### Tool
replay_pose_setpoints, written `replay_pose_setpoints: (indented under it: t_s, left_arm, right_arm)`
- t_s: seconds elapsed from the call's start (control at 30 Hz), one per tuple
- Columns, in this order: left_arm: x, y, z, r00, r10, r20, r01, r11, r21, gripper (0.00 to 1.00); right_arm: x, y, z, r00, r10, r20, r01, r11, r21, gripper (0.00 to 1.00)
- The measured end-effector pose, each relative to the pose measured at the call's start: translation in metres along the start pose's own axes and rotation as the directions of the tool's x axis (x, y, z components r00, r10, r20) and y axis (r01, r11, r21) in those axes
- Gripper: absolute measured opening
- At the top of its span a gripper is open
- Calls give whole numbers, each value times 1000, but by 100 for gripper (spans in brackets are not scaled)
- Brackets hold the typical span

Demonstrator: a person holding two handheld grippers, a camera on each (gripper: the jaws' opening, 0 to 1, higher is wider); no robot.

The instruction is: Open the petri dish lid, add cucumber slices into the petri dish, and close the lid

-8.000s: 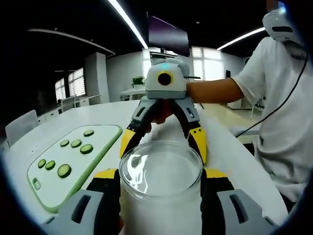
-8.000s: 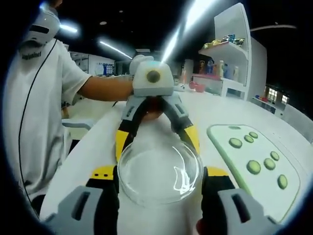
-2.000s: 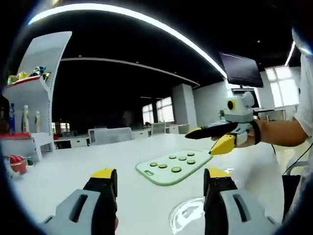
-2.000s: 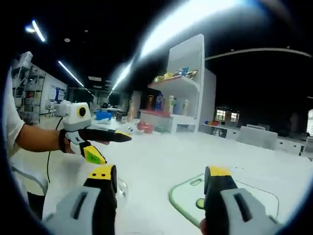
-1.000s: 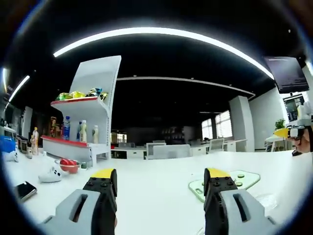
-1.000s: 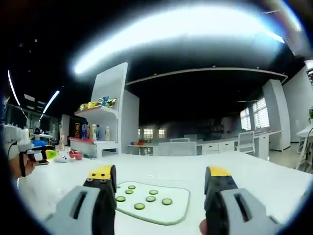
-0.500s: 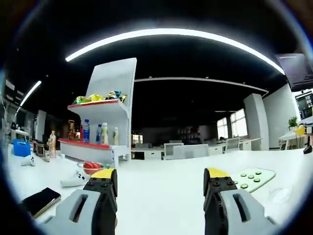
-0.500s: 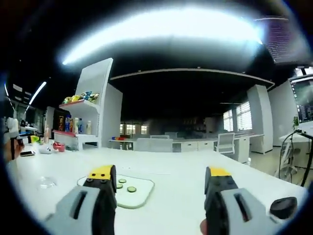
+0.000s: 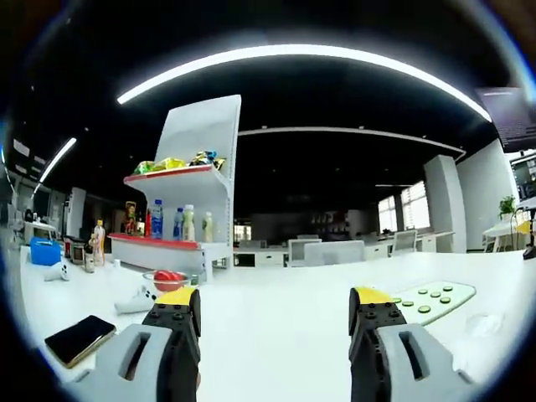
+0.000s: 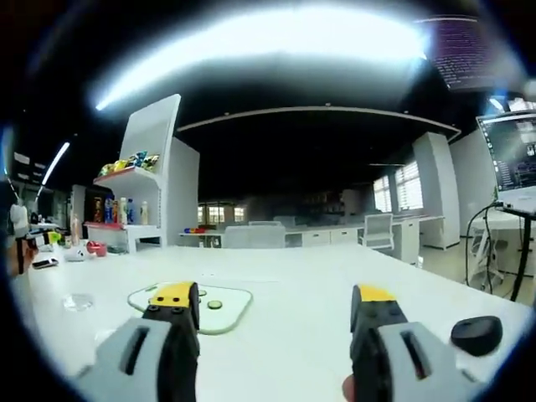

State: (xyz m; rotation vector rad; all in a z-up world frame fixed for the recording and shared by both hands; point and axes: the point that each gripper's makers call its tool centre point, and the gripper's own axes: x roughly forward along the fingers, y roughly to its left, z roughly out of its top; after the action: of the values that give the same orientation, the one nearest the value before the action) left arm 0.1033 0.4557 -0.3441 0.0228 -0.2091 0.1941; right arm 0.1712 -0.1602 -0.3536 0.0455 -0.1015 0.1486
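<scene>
Green board (image 9: 435,300) beyond spread left gripper (image 9: 275,311)

We note the petri dish (image 9: 484,325) too faint to judge its lid; our right finger (image 10: 172,335) hides part of the cutting board (image 10: 219,310).

Each gripper, left (image 9: 275,311) and right (image 10: 276,308), has two grey jaws. Their inner faces are black. Yellow caps top the tips.

Both grippers let go of the dish and pulled apart

Eight seconds ago the left gripper (image 9: 275,311) and right gripper (image 10: 275,306) clasped the petri dish (image 10: 77,302); now it lies on the desk (image 10: 318,293), left of the right gripper.
</scene>
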Motion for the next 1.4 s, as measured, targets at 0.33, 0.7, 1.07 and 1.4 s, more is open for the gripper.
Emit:
replay_pose_setpoints:
  t_s: [0.33, 0.7, 1.07, 1.4]
  left_arm:
    - [-5, 2, 6, 1000, 11, 13, -11, 1000, -7, 72]
    - [-11, 1, 4, 1000, 15, 0, -15, 1000, 2, 72]
    - [-19, -22, 17, 998, -68, 9, 68, 998, 10, 72]
    - [-31, -55, 11, 972, -215, -92, 220, 974, 50, 71]
  right_arm:
    - [-2, -5, 3, 1000, -12, 10, 12, 1000, 14, 72]
    - [-6, -9, 8, 999, -19, 28, 18, 999, 32, 72]
    - [-12, -14, 18, 999, -8, 41, 6, 999, 41, 72]
    - [-8, -21, 43, 999, 15, 53, -16, 1000, 23, 72]
